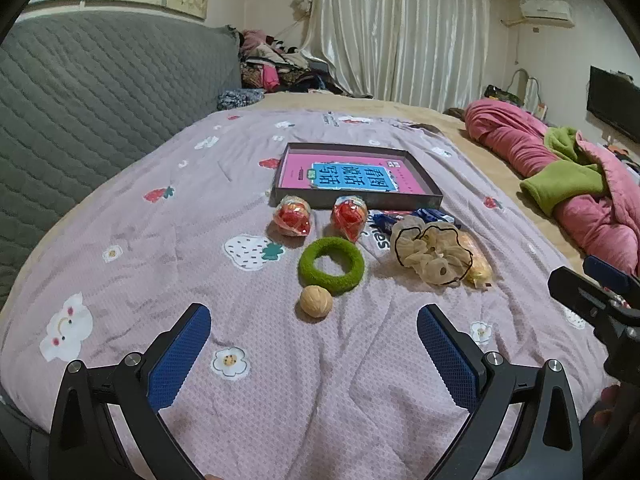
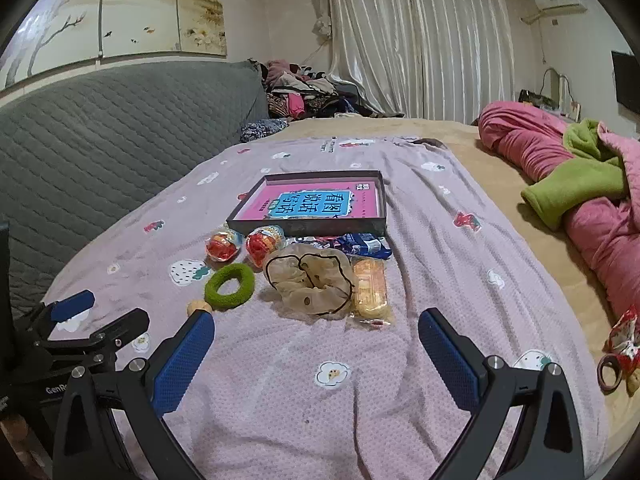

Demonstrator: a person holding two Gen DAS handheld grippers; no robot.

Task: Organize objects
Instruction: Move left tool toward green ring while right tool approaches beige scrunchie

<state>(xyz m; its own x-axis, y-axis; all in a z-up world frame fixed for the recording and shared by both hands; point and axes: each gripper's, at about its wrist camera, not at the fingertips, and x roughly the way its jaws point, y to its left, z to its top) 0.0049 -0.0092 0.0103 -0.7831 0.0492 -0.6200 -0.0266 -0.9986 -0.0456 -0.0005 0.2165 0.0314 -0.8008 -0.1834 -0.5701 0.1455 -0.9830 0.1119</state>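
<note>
Nearest the cameras, the left gripper [image 1: 314, 344] and the right gripper [image 2: 316, 344] both hang above the near edge of the bed, each tilted downward with its jaws spread fully wide and nothing between the blue pads. They are side by side, the left one showing at the left edge of the right wrist view. Under them lies a lilac bedspread [image 1: 120, 280] printed with flowers and strawberries, which carries all the things. Closest in, near the middle of the spread, is a small tan walnut-like ball [image 1: 316, 301], just beside a fuzzy green ring [image 1: 331, 264]. To the right of the ring sits a beige sheer scrunchie [image 1: 431, 251] edged in black, lying partly over a yellow wrapped snack [image 2: 370, 290]. Behind the ring are two round red sweets in clear wrappers [image 1: 293, 216], well apart from each other, and beside them a blue snack packet [image 2: 362, 243] lies partly under the scrunchie. Farther back, a shallow dark tray [image 1: 356, 200] holds a pink book with a blue label [image 1: 352, 176], flat inside it. Off the spread, near the bed's right edge, lies a red patterned hair tie [image 2: 620, 354]. Beyond, a pink and green blanket [image 1: 560, 168] is heaped on the far right side of the bed, and a grey quilted headboard [image 1: 100, 92] runs along the left.
</note>
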